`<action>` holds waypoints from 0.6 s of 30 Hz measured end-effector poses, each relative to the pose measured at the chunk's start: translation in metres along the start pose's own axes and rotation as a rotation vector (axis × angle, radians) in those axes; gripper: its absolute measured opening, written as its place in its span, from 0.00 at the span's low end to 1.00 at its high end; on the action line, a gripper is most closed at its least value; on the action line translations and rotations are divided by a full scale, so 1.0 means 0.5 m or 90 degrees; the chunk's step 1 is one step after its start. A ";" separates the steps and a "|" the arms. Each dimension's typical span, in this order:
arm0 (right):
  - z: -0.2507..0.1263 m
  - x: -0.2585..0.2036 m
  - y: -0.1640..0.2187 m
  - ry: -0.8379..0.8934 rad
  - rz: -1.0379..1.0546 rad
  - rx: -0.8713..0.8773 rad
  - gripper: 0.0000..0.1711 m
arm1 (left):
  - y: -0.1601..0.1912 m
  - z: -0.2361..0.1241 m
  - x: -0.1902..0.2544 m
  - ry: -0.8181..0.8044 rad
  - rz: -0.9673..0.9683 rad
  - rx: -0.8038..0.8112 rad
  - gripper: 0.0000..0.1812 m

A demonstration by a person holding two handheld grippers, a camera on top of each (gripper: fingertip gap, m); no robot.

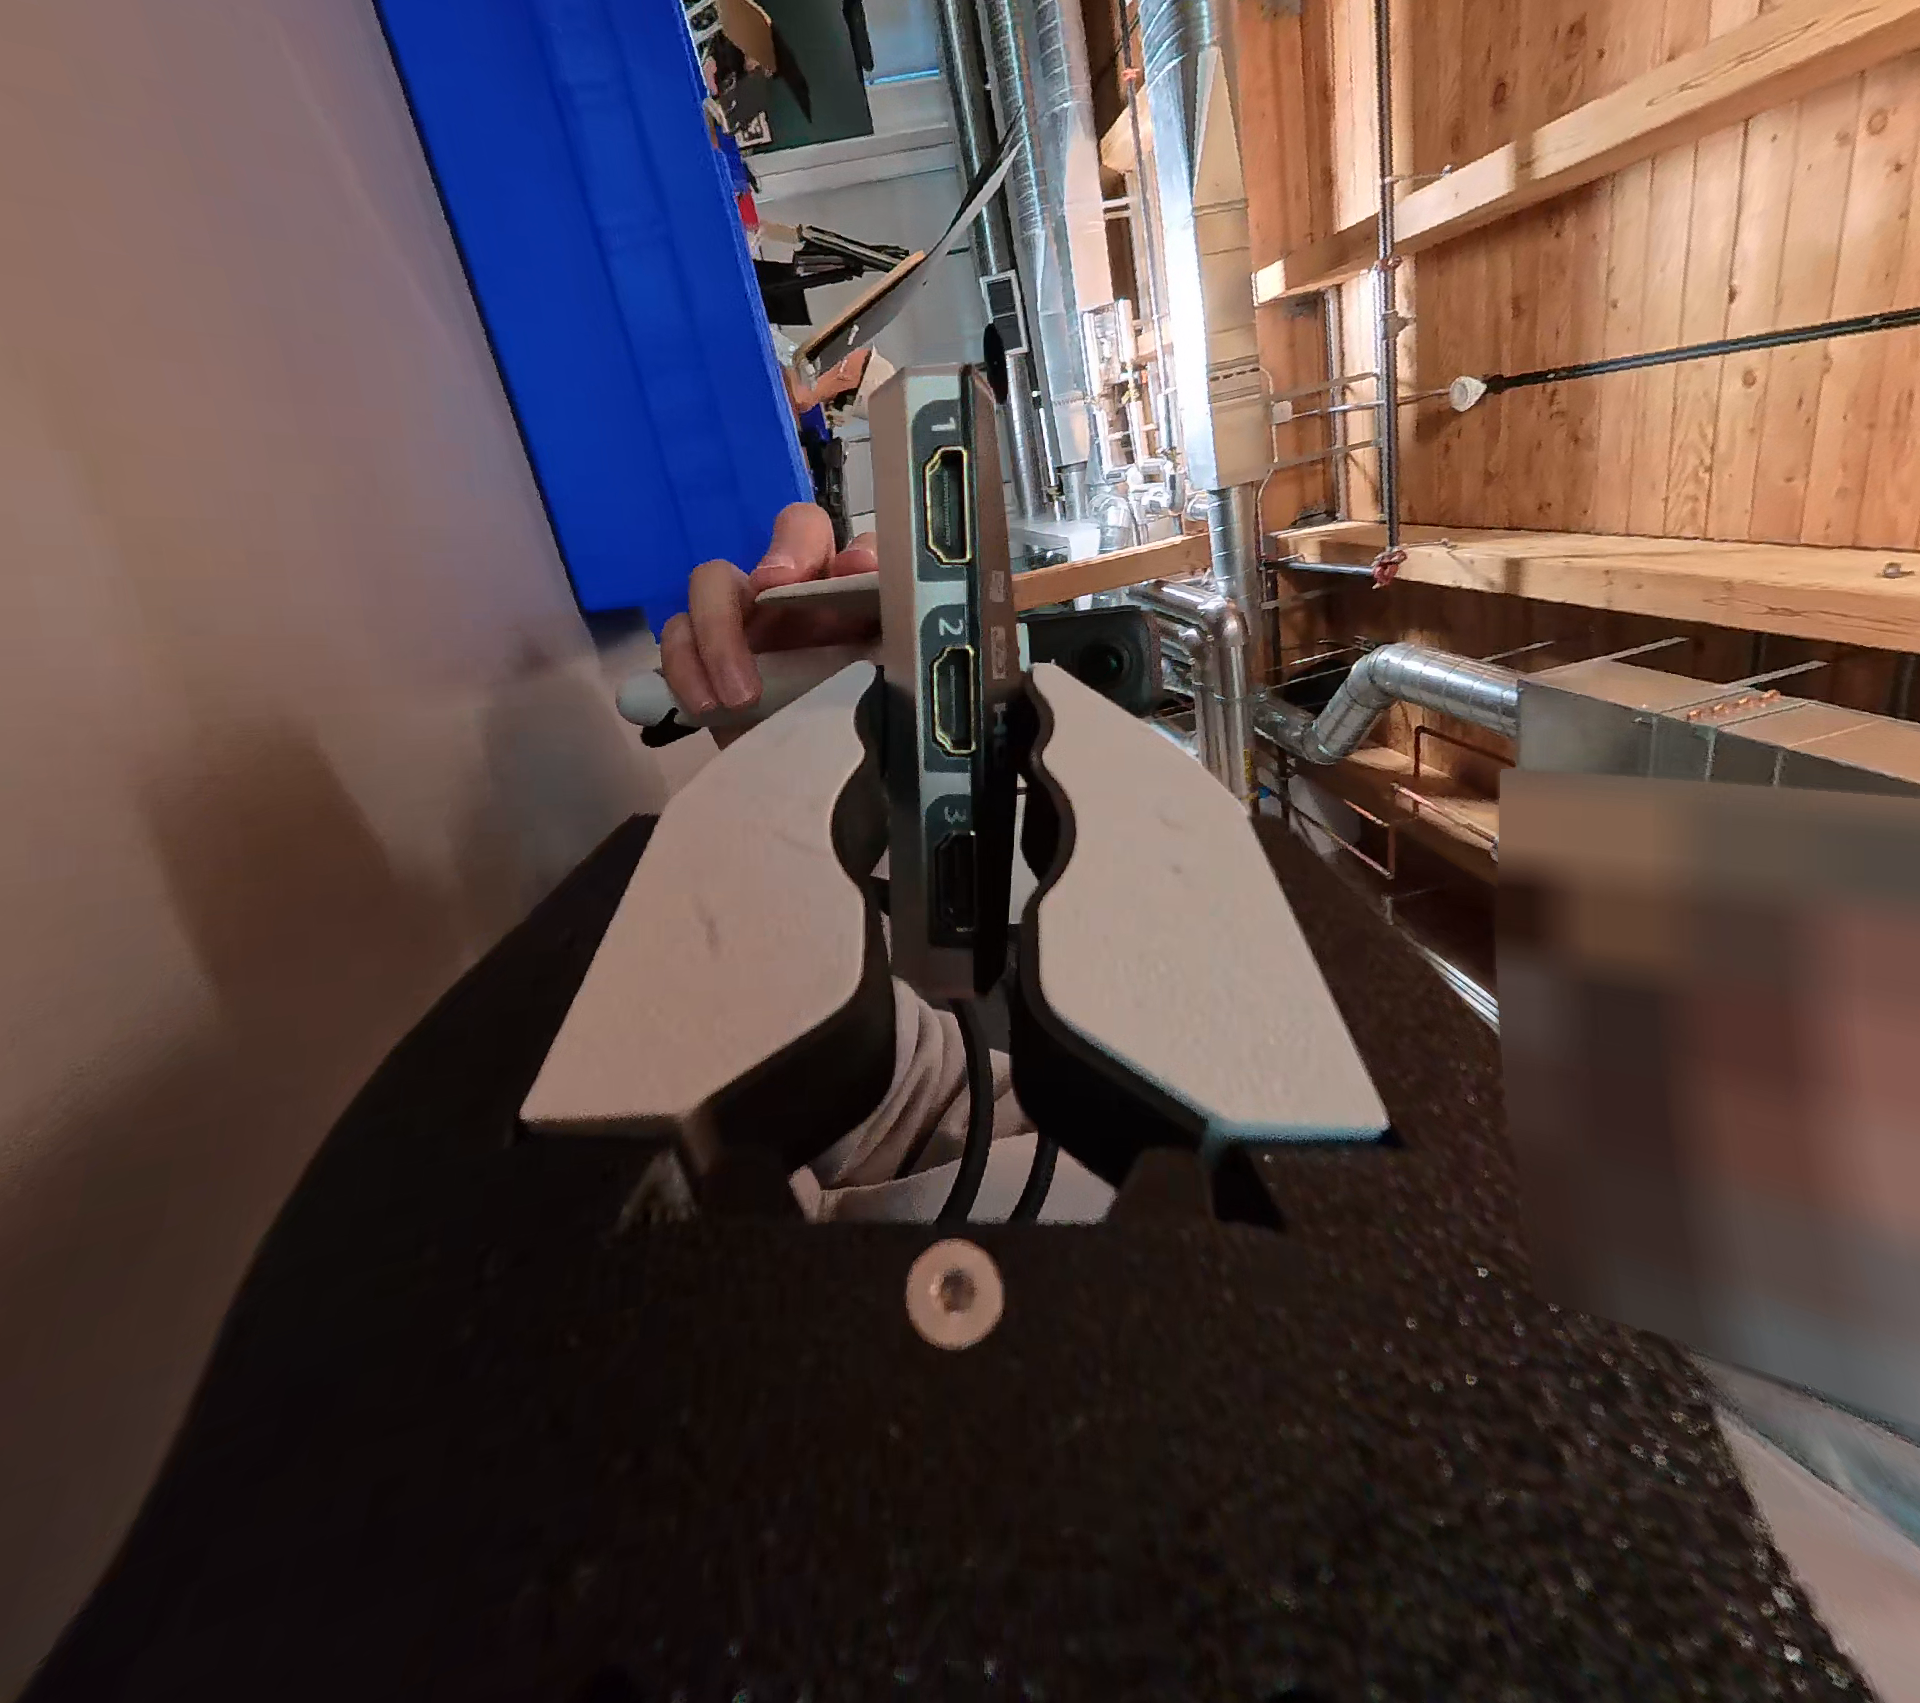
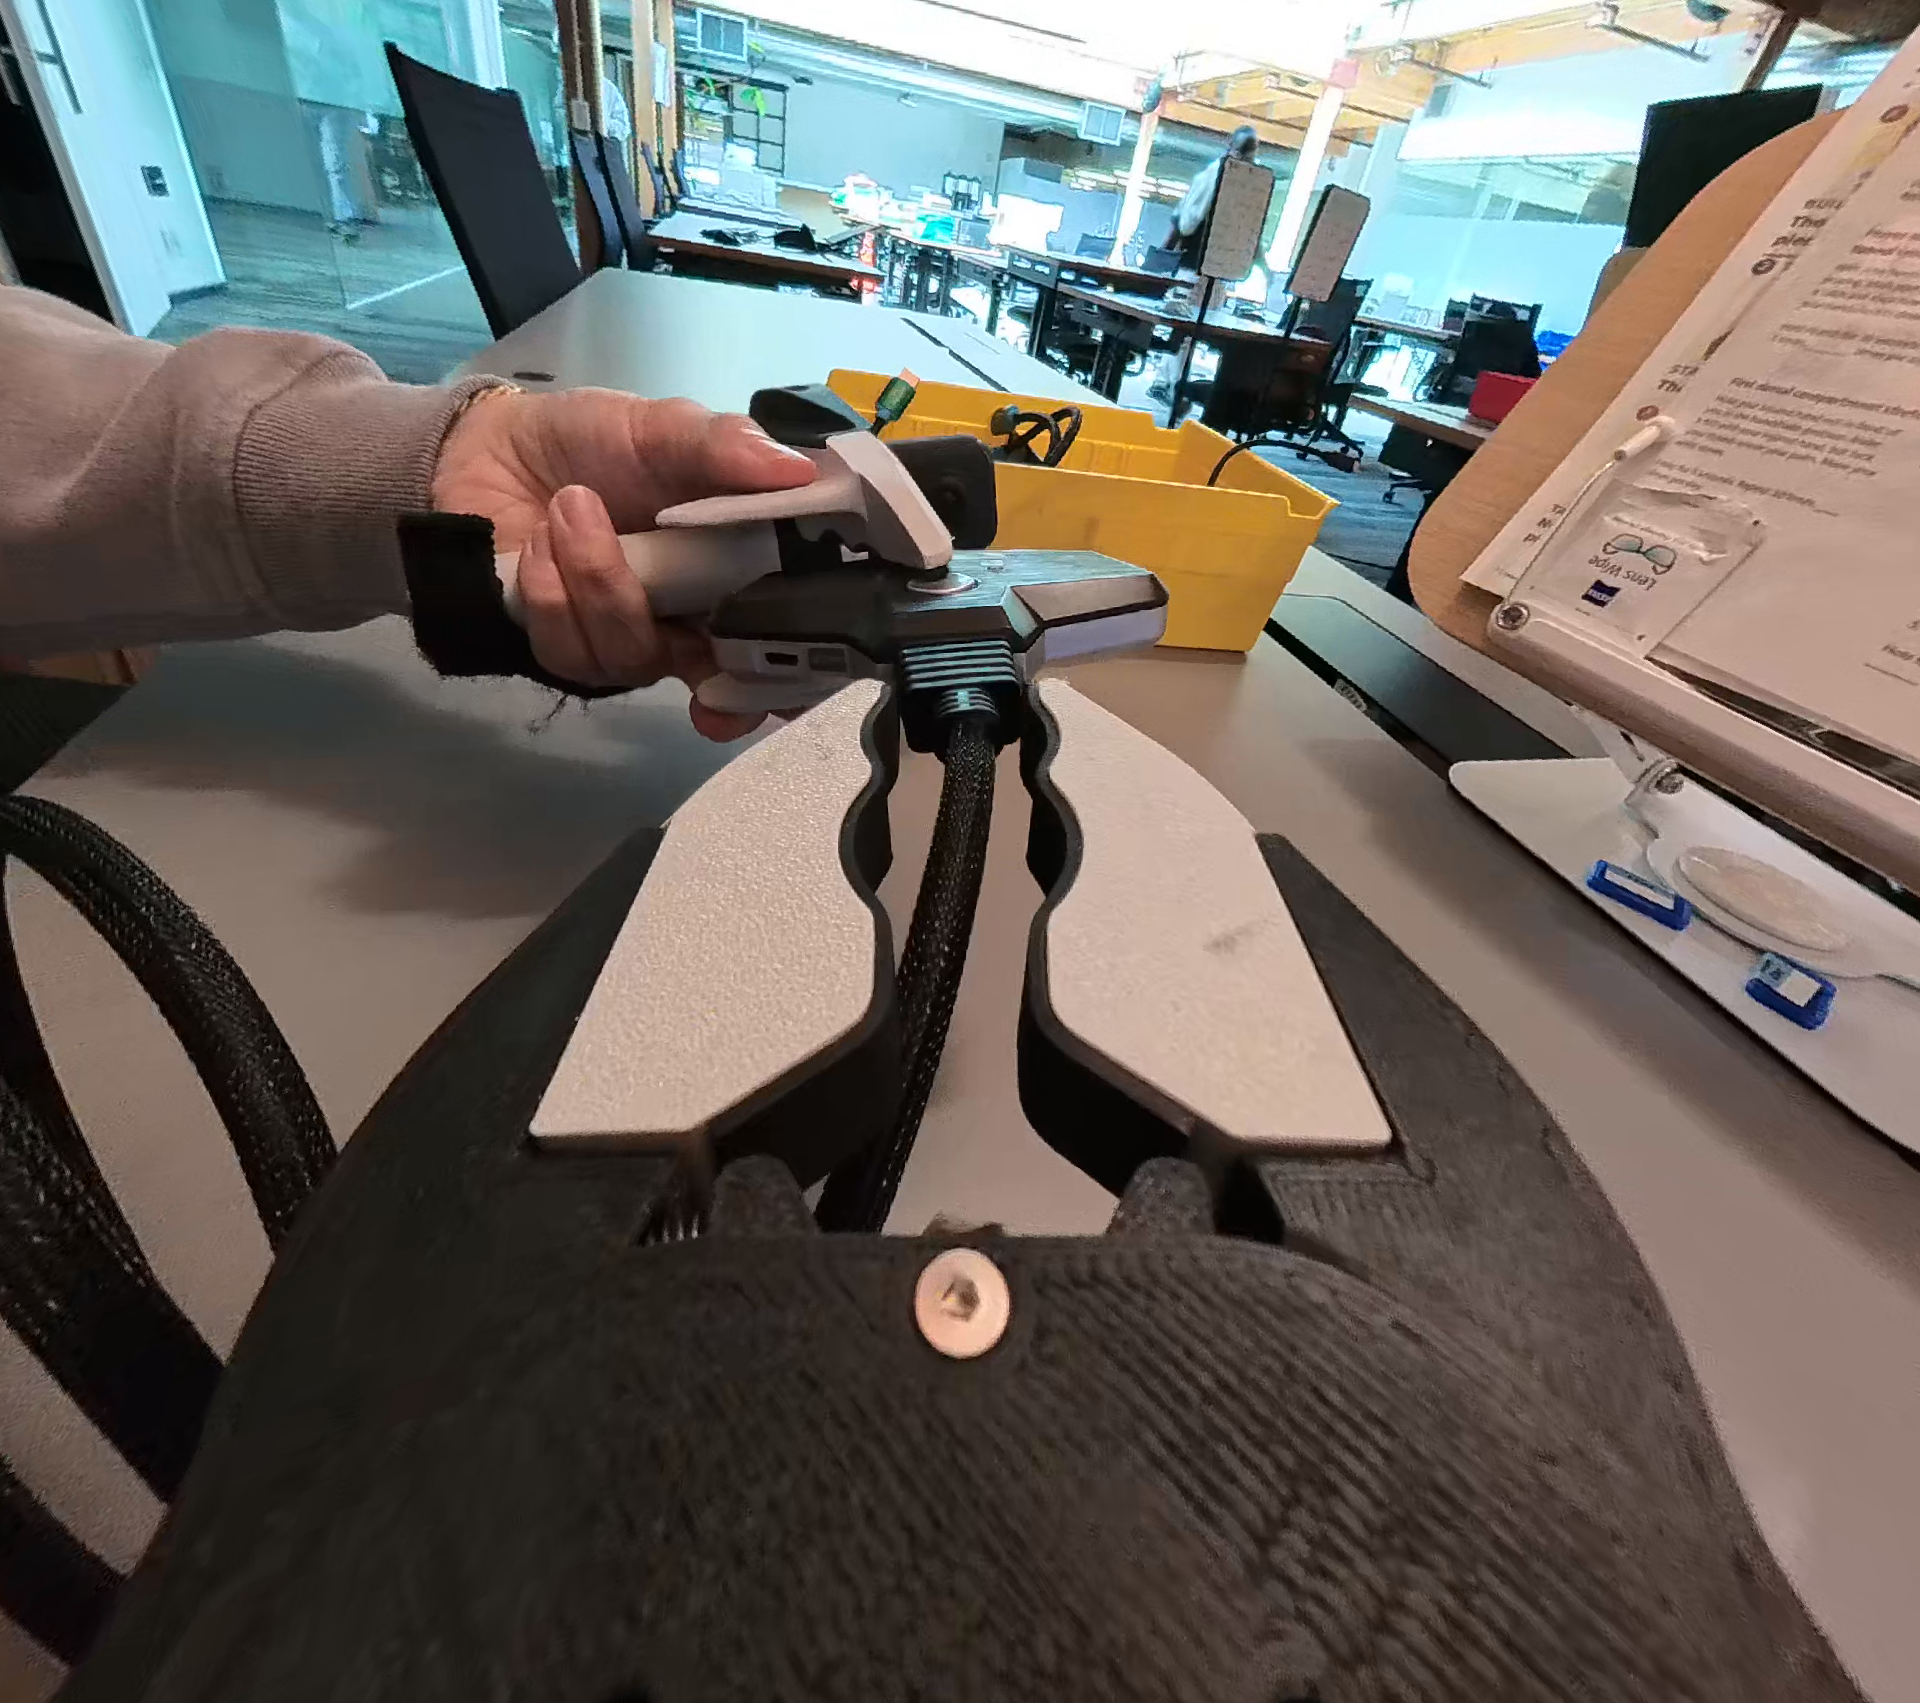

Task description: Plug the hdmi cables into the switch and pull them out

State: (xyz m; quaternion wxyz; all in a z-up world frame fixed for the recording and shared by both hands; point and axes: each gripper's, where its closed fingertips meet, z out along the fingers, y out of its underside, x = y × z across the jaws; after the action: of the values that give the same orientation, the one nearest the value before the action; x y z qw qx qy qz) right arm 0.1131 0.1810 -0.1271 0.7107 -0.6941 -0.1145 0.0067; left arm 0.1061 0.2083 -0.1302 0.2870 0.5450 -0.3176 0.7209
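Left claw (image 1: 951,697) clamped on the grey switch (image 1: 940,666) — three ports facing out — right claw (image 2: 961,697) clamped on the braided cable's black plug (image 2: 956,682), above the bench (image 2: 312,780).

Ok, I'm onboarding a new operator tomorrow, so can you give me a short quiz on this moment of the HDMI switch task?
1. True or false: a cable sits in one of the three numbered ports on the face of the switch seen in the left wrist view.
2. What is the right gripper shut on? A the yellow bin; B the black braided cable; C the switch.
3. Which gripper holds the switch?
Key: 1 false, all three look empty. 2 B, at its plug end. 3 the left gripper.
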 end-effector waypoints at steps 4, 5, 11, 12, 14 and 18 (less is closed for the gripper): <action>-0.001 -0.003 -0.007 -0.002 0.008 0.002 0.13 | 0.007 0.011 0.008 -0.008 0.006 -0.010 0.12; -0.002 -0.002 -0.008 0.001 0.009 0.006 0.13 | 0.006 0.012 0.008 -0.014 0.010 -0.008 0.12; 0.003 0.002 0.008 0.025 0.015 -0.025 0.13 | -0.008 0.010 -0.002 -0.056 0.031 0.017 0.12; 0.005 0.001 0.015 0.030 0.008 -0.029 0.13 | -0.010 0.008 -0.008 -0.069 0.034 0.021 0.12; 0.008 -0.002 0.034 0.038 -0.004 -0.030 0.13 | -0.010 0.004 -0.022 -0.103 0.045 0.027 0.12; 0.007 -0.010 0.041 0.017 -0.004 -0.019 0.13 | 0.000 0.000 -0.023 -0.093 0.039 0.022 0.12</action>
State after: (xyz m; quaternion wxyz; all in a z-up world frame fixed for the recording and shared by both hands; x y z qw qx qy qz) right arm 0.1109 0.1843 -0.1480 0.7015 -0.7045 -0.1072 -0.0065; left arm 0.1089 0.2076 -0.1412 0.2310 0.5910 -0.3419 0.6931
